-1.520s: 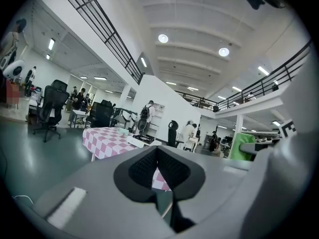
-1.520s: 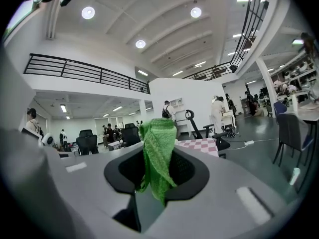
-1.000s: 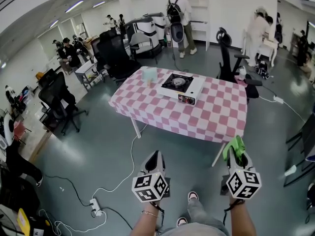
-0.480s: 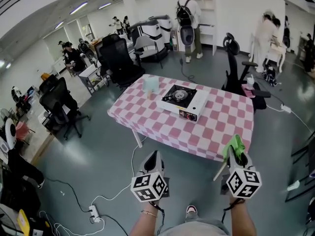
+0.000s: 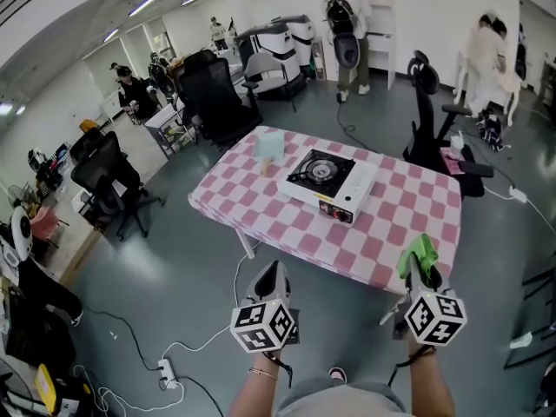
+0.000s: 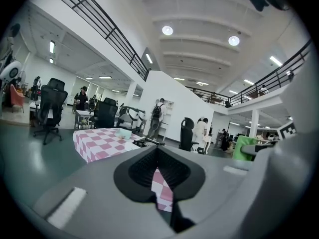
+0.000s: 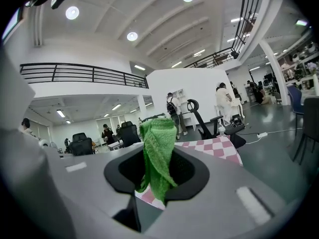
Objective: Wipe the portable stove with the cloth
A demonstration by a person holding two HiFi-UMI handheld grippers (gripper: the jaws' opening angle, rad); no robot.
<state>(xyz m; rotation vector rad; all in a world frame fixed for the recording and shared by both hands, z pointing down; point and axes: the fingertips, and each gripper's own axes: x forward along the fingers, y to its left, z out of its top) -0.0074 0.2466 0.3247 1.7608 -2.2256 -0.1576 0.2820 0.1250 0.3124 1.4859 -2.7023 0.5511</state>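
The portable stove [image 5: 327,183], white with a black burner top, sits on a table with a pink checked cover [image 5: 261,211], well ahead of both grippers. In the left gripper view the stove [image 6: 145,142] shows only as a small dark shape on the far table. My left gripper [image 5: 272,274] hangs over the floor short of the table's near edge, its jaws shut and empty [image 6: 157,150]. My right gripper [image 5: 423,272] is shut on a green cloth [image 5: 416,254] near the table's near right corner. The cloth [image 7: 158,156] stands up between those jaws.
A pale blue-green object [image 5: 268,146] stands on the table left of the stove. A white cable and power strip [image 5: 166,371] lie on the floor at the left. Black office chairs [image 5: 215,102] stand left of and behind the table, and people stand at the back.
The table and stove have come nearer and sit lower in the head view. Both grippers keep their pose, the cloth still held in the right one.
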